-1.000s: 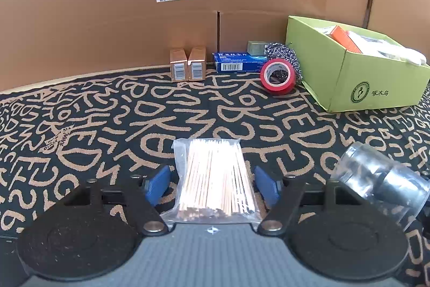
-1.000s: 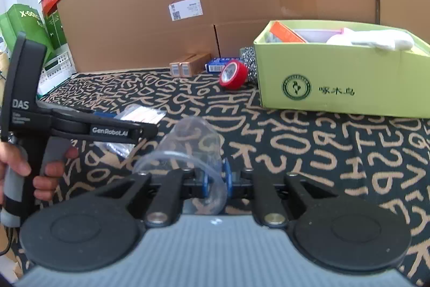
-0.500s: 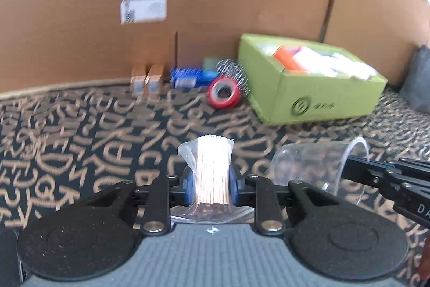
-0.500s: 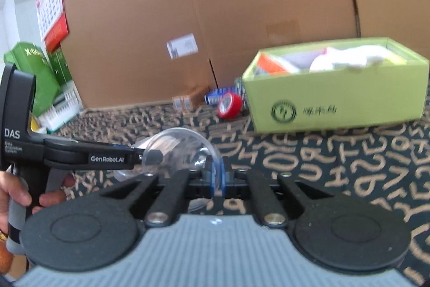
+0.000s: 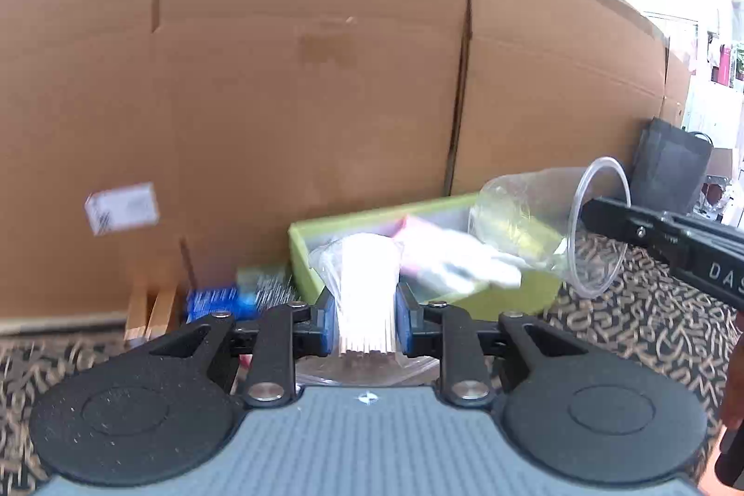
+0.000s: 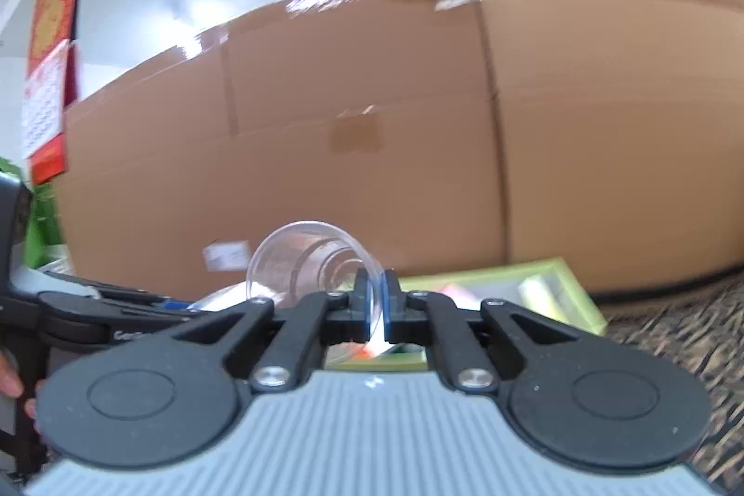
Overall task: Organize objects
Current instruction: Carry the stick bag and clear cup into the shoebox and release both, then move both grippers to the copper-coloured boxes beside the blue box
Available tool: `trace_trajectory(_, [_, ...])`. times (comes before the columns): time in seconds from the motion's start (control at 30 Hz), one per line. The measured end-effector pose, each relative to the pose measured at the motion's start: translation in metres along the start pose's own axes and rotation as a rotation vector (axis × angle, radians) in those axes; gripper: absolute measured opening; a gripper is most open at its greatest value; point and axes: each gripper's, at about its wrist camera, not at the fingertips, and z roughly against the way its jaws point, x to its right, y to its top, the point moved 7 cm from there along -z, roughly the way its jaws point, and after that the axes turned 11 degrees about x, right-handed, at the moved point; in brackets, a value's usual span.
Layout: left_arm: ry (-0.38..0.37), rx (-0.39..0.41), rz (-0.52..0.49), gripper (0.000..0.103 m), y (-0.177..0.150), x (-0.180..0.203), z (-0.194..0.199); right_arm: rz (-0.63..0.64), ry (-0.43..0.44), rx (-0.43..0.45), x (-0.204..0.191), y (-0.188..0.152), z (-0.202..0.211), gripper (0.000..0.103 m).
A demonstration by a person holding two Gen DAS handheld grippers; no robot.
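My left gripper (image 5: 365, 321) is shut on a clear bag of thin wooden sticks (image 5: 367, 287), held up off the patterned cloth. Behind it stands the green box (image 5: 539, 296), open at the top, with a white glove and other items inside. My right gripper (image 6: 375, 307) is shut on the rim of a clear plastic cup (image 6: 307, 263), which lies on its side in the air. In the left wrist view that cup (image 5: 534, 221) hangs over the right end of the green box, held by the black right gripper arm (image 5: 674, 245). The green box (image 6: 534, 287) lies low, beyond the right gripper.
A tall cardboard wall (image 5: 302, 77) closes the back. At its foot lie two small tan boxes (image 5: 151, 310) and a blue box (image 5: 214, 300). The black cloth with tan letters (image 5: 641, 319) covers the table. A dark bag (image 5: 669, 170) stands at the far right.
The left gripper closed on the bag of sticks and lifted it. The right gripper lifted the cup off the cloth. Both views tilted upward and drew nearer the green box.
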Motion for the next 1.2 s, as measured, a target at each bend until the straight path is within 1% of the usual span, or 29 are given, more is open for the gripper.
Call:
trace_trajectory(0.17, [-0.005, 0.012, -0.011, 0.026, 0.016, 0.013, -0.047, 0.032, -0.085, 0.028, 0.032, 0.012, -0.032, 0.004])
trace_trajectory(0.23, [-0.014, 0.012, 0.002, 0.026, 0.016, 0.016, -0.07, 0.039, -0.114, 0.026, 0.045, 0.01, -0.049, 0.004])
trace_trajectory(0.33, [-0.004, -0.016, 0.029, 0.026, 0.008, 0.015, -0.104, 0.05, -0.148, 0.02, 0.063, 0.001, -0.076, 0.004])
trace_trajectory(0.37, [0.006, -0.017, 0.035, 0.031, 0.004, 0.014, -0.113, 0.054, -0.154, 0.012, 0.068, -0.004, -0.084, 0.007])
trace_trajectory(0.4, [0.004, -0.015, 0.036, 0.049, 0.0, 0.014, -0.121, 0.068, -0.156, -0.003, 0.072, -0.011, -0.093, 0.008])
trace_trajectory(0.43, [0.001, -0.022, 0.036, 0.064, -0.005, 0.013, -0.128, 0.104, -0.156, -0.026, 0.073, -0.021, -0.101, 0.012])
trace_trajectory(0.47, [0.018, -0.032, 0.039, 0.086, -0.009, 0.011, -0.131, 0.152, -0.166, -0.059, 0.075, -0.032, -0.109, 0.03])
trace_trajectory(0.5, [0.047, -0.031, 0.041, 0.088, -0.013, 0.008, -0.132, 0.2, -0.185, -0.09, 0.075, -0.043, -0.114, 0.056])
trace_trajectory(0.53, [0.059, -0.025, 0.039, 0.088, -0.017, 0.006, -0.131, 0.24, -0.203, -0.102, 0.076, -0.052, -0.115, 0.069])
trace_trajectory(0.6, [0.052, -0.024, 0.029, 0.088, -0.022, 0.004, -0.13, 0.281, -0.224, -0.095, 0.076, -0.064, -0.112, 0.074])
trace_trajectory(0.63, [0.056, -0.028, 0.028, 0.088, -0.024, 0.003, -0.129, 0.274, -0.223, -0.101, 0.076, -0.069, -0.111, 0.077])
trace_trajectory(0.7, [0.07, -0.043, 0.032, 0.088, -0.027, 0.001, -0.13, 0.232, -0.215, -0.118, 0.078, -0.078, -0.108, 0.088])
trace_trajectory(0.73, [0.075, -0.049, 0.037, 0.088, -0.028, 0.0, -0.13, 0.211, -0.214, -0.127, 0.079, -0.081, -0.108, 0.09])
trace_trajectory(0.83, [0.084, -0.055, 0.061, 0.088, -0.031, -0.008, -0.129, 0.186, -0.22, -0.142, 0.079, -0.086, -0.103, 0.096])
trace_trajectory(0.87, [0.088, -0.054, 0.063, 0.088, -0.031, -0.008, -0.128, 0.184, -0.221, -0.14, 0.078, -0.086, -0.1, 0.096])
trace_trajectory(1.0, [0.102, -0.048, 0.057, 0.088, -0.028, -0.009, -0.116, 0.174, -0.214, -0.122, 0.073, -0.073, -0.091, 0.103])
trace_trajectory(1.2, [0.104, -0.015, 0.066, 0.089, -0.018, -0.011, -0.083, 0.183, -0.185, -0.072, 0.047, -0.045, -0.079, 0.103])
